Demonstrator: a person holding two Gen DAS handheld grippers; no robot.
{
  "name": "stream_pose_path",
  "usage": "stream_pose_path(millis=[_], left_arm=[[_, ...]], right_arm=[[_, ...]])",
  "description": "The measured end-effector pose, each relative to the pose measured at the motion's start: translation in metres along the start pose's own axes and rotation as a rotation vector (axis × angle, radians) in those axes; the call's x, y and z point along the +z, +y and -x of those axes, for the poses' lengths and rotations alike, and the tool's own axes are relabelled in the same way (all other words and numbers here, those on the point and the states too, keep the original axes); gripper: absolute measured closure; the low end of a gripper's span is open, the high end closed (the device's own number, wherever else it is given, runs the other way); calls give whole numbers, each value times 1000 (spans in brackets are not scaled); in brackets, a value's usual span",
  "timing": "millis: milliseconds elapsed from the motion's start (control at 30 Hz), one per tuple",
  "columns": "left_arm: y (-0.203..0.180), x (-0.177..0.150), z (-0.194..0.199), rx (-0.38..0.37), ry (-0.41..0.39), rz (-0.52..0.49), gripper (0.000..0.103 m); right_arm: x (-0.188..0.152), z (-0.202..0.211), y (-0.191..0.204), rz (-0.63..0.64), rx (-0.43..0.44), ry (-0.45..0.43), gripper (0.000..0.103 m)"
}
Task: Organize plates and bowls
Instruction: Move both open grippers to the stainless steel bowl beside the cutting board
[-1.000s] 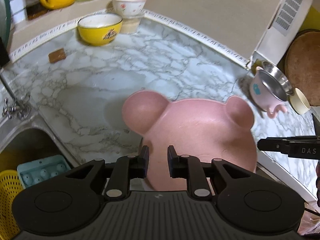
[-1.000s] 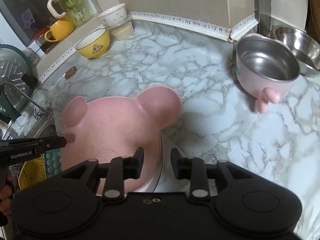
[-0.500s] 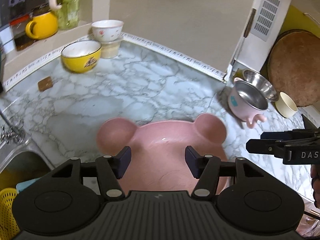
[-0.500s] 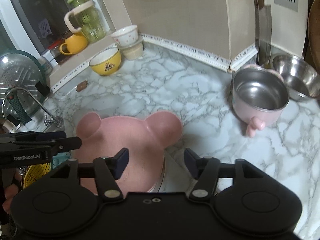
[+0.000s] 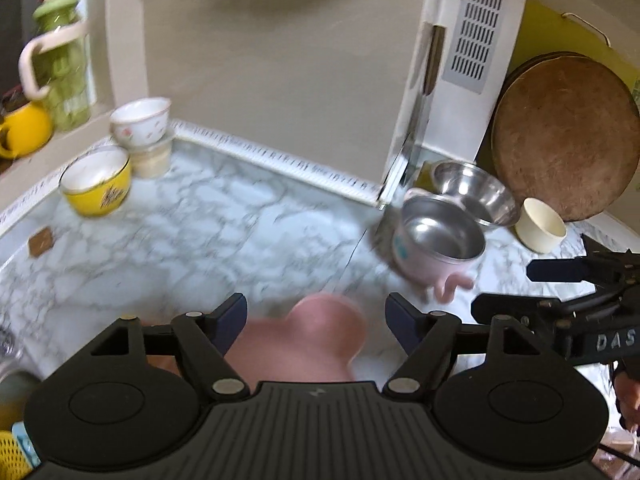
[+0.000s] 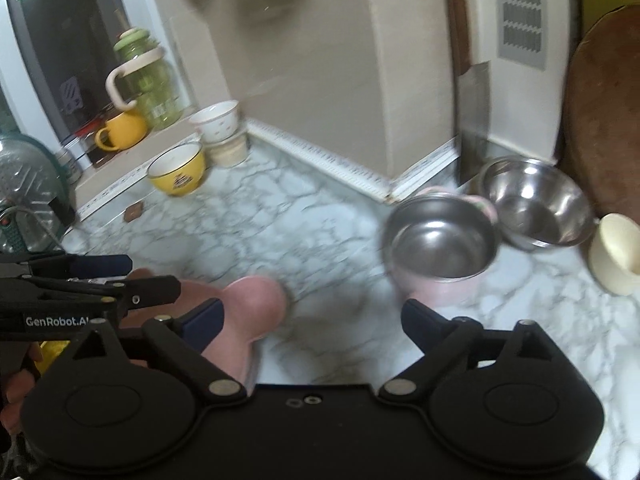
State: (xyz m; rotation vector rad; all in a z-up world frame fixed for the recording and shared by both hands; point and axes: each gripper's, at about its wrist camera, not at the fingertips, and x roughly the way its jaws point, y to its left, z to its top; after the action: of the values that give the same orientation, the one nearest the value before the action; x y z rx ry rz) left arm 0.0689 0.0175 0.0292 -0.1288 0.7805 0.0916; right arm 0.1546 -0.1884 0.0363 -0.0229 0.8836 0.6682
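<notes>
Your left tongs (image 5: 316,316) wide and empty, jaws just opened, pink plate (image 5: 304,344) on the counter (image 5: 224,232) at lower centre beneath them, your right tongs (image 6: 310,320) wide too, nothing gripped — pink-sided steel bowl (image 6: 440,240) at right, yellow bowl (image 6: 178,172) upper left.

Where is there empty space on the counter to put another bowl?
The widest bare patch of marble counter runs between the yellow bowl at the back left and the pink steel-lined bowl, beyond the pink bear plate. The right corner is crowded: that bowl, the steel bowl and the cream cup sit close together.
</notes>
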Motion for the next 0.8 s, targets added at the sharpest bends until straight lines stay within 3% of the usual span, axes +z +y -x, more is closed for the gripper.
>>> stream_pose_path(millis=[400, 633, 800], left_arm=[[-84, 47, -53, -64, -39, -36, 25], [-124, 79, -89, -83, -12, -5, 25], [-152, 104, -129, -82, 51, -24, 25]], right_arm=[[20, 15, -77, -31, -111, -64, 0], [36, 20, -144, -106, -204, -78, 0], [52, 9, -190, -139, -277, -57, 0]])
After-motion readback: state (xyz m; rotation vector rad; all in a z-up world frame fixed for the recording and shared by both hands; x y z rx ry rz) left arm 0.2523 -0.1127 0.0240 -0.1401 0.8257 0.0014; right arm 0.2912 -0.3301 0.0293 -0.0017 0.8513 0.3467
